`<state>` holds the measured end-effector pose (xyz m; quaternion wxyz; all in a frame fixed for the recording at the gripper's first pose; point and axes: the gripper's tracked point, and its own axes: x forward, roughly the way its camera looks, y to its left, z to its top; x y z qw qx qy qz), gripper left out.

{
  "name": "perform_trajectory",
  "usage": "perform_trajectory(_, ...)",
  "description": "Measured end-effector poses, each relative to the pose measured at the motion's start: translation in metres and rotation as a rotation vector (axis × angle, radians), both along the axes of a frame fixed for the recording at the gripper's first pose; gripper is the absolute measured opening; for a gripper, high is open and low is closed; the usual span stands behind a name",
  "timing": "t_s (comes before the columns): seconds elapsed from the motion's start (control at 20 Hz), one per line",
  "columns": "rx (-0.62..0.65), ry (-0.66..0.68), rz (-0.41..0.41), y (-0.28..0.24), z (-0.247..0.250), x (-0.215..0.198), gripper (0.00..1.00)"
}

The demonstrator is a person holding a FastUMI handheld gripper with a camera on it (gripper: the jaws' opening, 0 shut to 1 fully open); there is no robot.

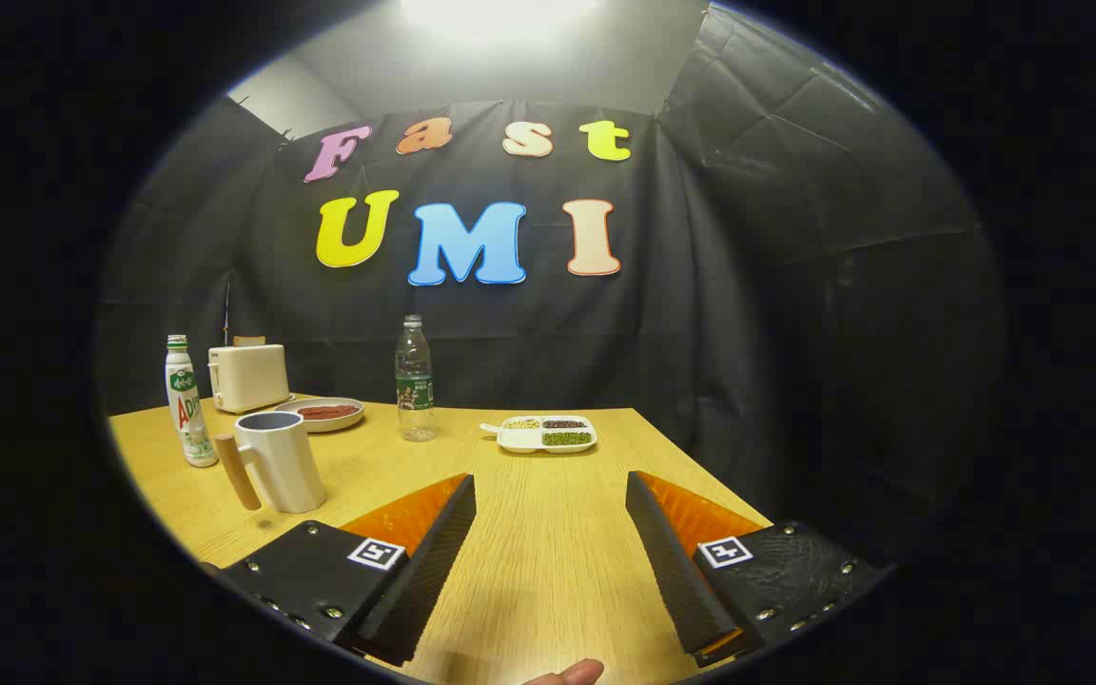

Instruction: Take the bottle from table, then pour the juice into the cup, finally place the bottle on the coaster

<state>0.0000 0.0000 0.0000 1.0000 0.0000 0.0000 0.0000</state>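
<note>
Gripper [551, 495] spread wide over bare bench [548, 571], holding nothing; a fingertip [567, 674] pokes in below, mostly cut off. Ahead left, cup [280, 462] with wooden handle; white bottle [188, 401] just behind it. Farther: clear bottle [415, 379], divided tray [548, 434], plate [322, 413], toaster [247, 377]; plate contents indistinct.

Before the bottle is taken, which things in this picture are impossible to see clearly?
- Coaster: gripper view, not identifiable; the round dish beside the toaster is too small to judge.
- Clear bottle: liquid level too small to tell.
- Cup: its rim hides the inside.
- White bottle: partly behind the cup's handle.
- Divided tray: contents too small.
- Gripper: jaws open, with only bare table between them.
</note>
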Motion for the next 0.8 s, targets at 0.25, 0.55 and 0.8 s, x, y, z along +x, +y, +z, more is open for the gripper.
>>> perform_trajectory(0.25,-0.052,-0.078,-0.035,0.004,0.031,0.046,0.97)
perform_trajectory(0.55,0.013,-0.094,-0.086,0.039,0.059,0.045,0.96)
perform_trajectory(0.8,-0.008,-0.125,-0.257,0.067,0.079,0.004,0.96)
